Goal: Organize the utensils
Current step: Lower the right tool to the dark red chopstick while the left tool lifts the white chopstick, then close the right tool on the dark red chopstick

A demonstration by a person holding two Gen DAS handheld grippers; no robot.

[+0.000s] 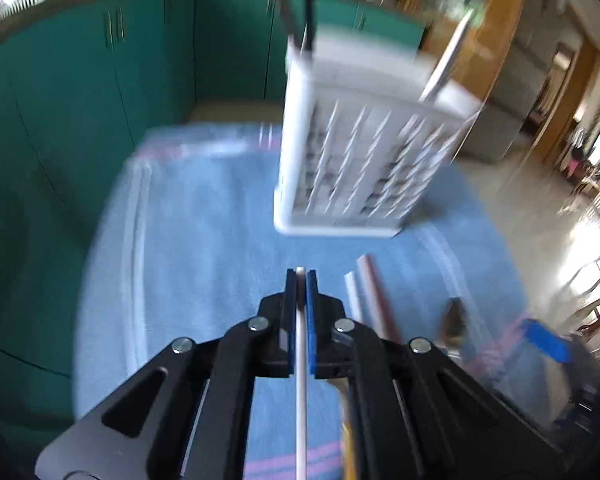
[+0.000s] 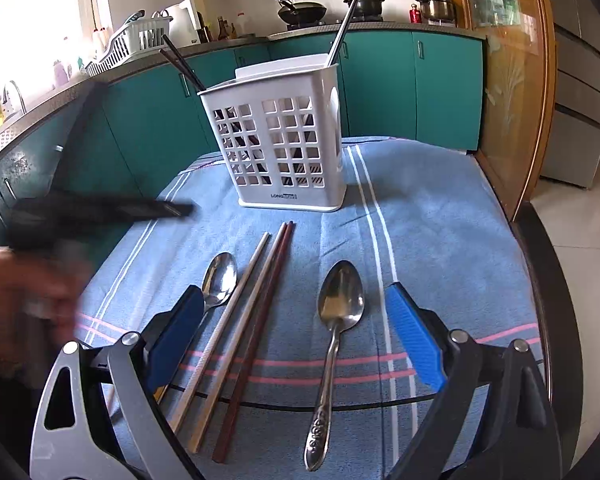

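A white slotted utensil holder (image 2: 284,140) stands on a blue towel (image 2: 440,240), with dark chopsticks (image 2: 180,66) and a metal one (image 2: 342,30) standing in it. It also shows blurred in the left wrist view (image 1: 360,152). Before it lie several chopsticks (image 2: 240,320) and two metal spoons, one left (image 2: 219,278) and one right (image 2: 338,320). My left gripper (image 1: 300,276) is shut on a white chopstick (image 1: 301,400), above the towel short of the holder. My right gripper (image 2: 296,304) is open over the chopsticks and the right spoon, touching nothing.
Teal cabinets (image 2: 380,88) run behind the table under a counter with a dish rack (image 2: 128,44) and pots (image 2: 436,2). A wooden door frame (image 2: 500,100) stands at the right. The table edge (image 2: 556,280) drops off at the right.
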